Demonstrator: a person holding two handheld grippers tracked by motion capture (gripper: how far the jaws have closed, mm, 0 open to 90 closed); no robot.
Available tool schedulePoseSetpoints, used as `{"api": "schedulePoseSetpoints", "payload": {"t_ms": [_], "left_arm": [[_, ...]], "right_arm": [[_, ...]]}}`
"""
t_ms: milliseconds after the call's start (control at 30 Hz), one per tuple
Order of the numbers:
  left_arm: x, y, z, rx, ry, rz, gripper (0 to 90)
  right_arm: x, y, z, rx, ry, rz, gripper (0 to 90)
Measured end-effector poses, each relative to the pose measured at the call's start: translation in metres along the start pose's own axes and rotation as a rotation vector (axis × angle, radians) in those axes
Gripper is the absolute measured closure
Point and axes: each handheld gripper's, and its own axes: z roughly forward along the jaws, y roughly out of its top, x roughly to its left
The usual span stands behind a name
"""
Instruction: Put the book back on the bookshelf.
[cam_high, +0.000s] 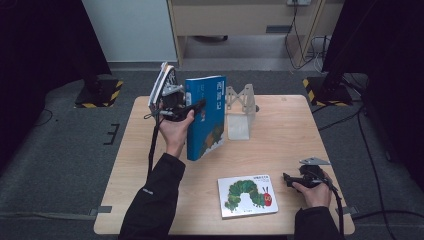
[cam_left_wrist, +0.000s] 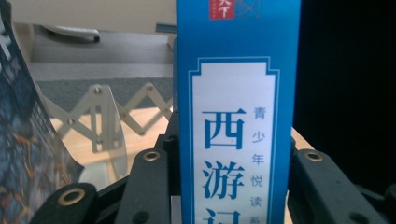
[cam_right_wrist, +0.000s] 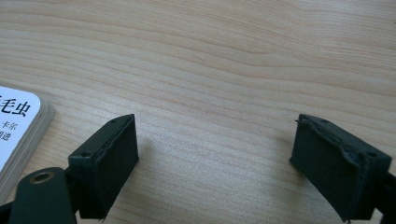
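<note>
Left gripper (cam_high: 196, 106) clamped on upright blue book (cam_high: 206, 117), accordion rack (cam_high: 241, 102) beyond it. Right gripper (cam_high: 286, 178) jaws spread, empty; caterpillar book (cam_high: 247, 195) beside it.

A wooden table (cam_high: 280, 150) carries an expanding rack (cam_high: 240, 107) at its rear centre. A book (cam_high: 206, 117) is held upright above the table, immediately left of the rack, clamped in the left gripper (cam_high: 192, 107). Another book (cam_high: 161, 82) is seen behind that gripper. A picture book (cam_high: 247, 196) lies flat at the front edge, with the right gripper (cam_high: 287, 179) just beside it on the right.
</note>
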Motion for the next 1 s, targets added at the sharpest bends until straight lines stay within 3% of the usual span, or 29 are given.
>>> {"api": "schedulePoseSetpoints", "payload": {"t_ms": [467, 1000], "left_arm": [[0.01, 0.006, 0.04, -0.01, 0.07, -0.022, 61.2], [0.014, -0.004, 0.081, 0.007, 0.122, 0.006, 61.2]], "right_arm": [[0.002, -0.003, 0.002, -0.017, 0.0, -0.011, 8.7], [0.001, -0.005, 0.005, -0.042, -0.004, -0.018, 4.8]]}}
